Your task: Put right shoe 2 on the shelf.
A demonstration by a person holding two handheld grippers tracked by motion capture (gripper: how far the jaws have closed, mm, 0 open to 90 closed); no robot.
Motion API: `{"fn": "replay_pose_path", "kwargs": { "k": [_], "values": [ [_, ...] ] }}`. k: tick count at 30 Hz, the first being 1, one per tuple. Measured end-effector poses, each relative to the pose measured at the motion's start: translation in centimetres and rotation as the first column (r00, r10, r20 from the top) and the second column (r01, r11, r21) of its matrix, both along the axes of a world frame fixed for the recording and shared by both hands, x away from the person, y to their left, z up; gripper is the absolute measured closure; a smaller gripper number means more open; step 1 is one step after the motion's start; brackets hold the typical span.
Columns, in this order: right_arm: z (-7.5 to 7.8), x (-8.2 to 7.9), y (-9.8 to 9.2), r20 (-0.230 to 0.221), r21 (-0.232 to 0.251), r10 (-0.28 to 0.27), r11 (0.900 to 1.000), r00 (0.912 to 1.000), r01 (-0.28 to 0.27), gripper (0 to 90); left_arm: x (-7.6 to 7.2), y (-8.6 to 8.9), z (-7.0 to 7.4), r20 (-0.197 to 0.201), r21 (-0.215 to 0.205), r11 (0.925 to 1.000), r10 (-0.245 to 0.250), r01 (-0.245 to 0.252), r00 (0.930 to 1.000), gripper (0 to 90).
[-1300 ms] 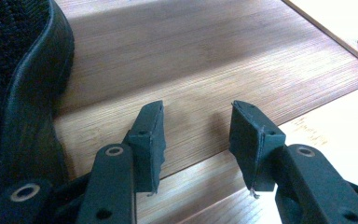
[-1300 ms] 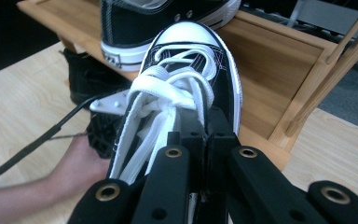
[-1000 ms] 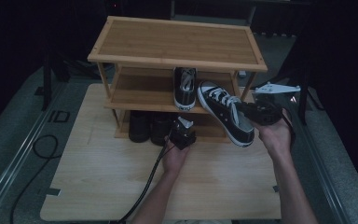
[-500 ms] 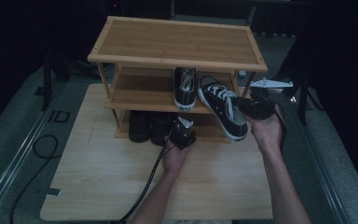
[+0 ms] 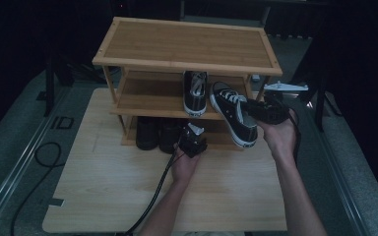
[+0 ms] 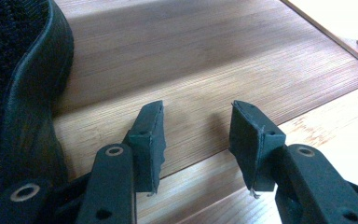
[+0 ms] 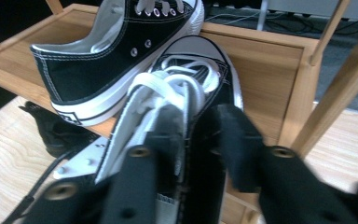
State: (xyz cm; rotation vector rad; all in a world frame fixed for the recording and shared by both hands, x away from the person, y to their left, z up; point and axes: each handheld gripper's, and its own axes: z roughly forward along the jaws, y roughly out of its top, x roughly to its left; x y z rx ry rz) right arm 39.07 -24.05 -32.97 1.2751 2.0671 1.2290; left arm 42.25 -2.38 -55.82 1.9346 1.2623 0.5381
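The black-and-white sneaker (image 5: 232,118) lies with its toe on the middle shelf (image 5: 142,98) of the bamboo shoe rack (image 5: 187,46), heel jutting over the front edge, just beside its mate (image 5: 195,92), which already sits fully on that shelf. The right gripper (image 5: 256,109) is at the heel; its jaws have just been opening and stand spread around the collar, one inside and one outside, no longer pinching it. Judging by this, the placing is nearly done: the shoe wants pushing further in. The left gripper (image 6: 196,140) rests low by the bottom shelf near dark shoes (image 5: 158,133), jaws parted on nothing. The table (image 5: 103,187) carries the rack. No readable brand or writing.
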Motion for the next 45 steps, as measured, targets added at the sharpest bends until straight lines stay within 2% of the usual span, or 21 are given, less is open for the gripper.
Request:
{"fn": "replay_pose_path", "kwargs": {
  "k": [2, 4, 18, 23, 25, 31, 38, 45],
  "values": [
    [0.0, -0.2, -0.4, 0.019, 0.035, 0.0, 0.999, 0.9998, -0.001, 55.5, 0.0, 0.0, 0.0, 0.0, 0.001, 1.0, 0.0, 0.0, 1.0, 55.6],
    [0.2, -0.4, -0.8, 0.032, 0.066, -0.001, 0.998, 0.9995, -0.001, 53.0, 0.0, 0.0, 0.0, 0.0, 0.0, 1.0, 0.0, 0.0, 1.0, 55.6],
    [0.9, -2.2, -1.9, 0.089, 0.051, 0.013, 0.999, 0.996, -0.017, 49.0, 0.0, 0.0, 0.0, 0.0, 0.0, 1.0, 0.0, 0.0, 1.0, 55.6],
    [1.0, -2.3, -1.8, 0.088, 0.039, 0.026, 0.999, 0.9958, -0.029, 49.8, 0.0, 0.0, 0.0, 0.0, 0.0, 1.0, 0.0, 0.0, 1.0, 55.6],
    [0.8, -2.2, -1.6, 0.086, 0.019, 0.022, 1.0, 0.9961, -0.024, 50.0, 0.0, 0.0, 0.0, 0.0, 0.0, 1.0, 0.0, 0.0, 1.0, 55.5],
    [0.9, -2.7, -1.8, 0.112, 0.043, 0.021, 0.999, 0.9935, -0.026, 51.7, 0.0, 0.0, 0.0, 0.0, 0.0, 1.0, -0.001, 0.001, 1.0, 55.6],
    [1.4, -4.1, -2.4, 0.128, 0.029, 0.036, 0.999, 0.9911, -0.04, 65.3, 0.0, 0.0, 0.0, 0.0, 0.0, 1.0, 0.0, 0.0, 1.0, 55.5],
    [1.3, -5.9, -3.4, 0.153, -0.024, 0.0, 1.0, 0.9882, 0.004, 88.0, 0.0, 0.0, 0.0, 0.0, 0.0, 1.0, 0.0, 0.0, 1.0, 55.6]
  ]
}}
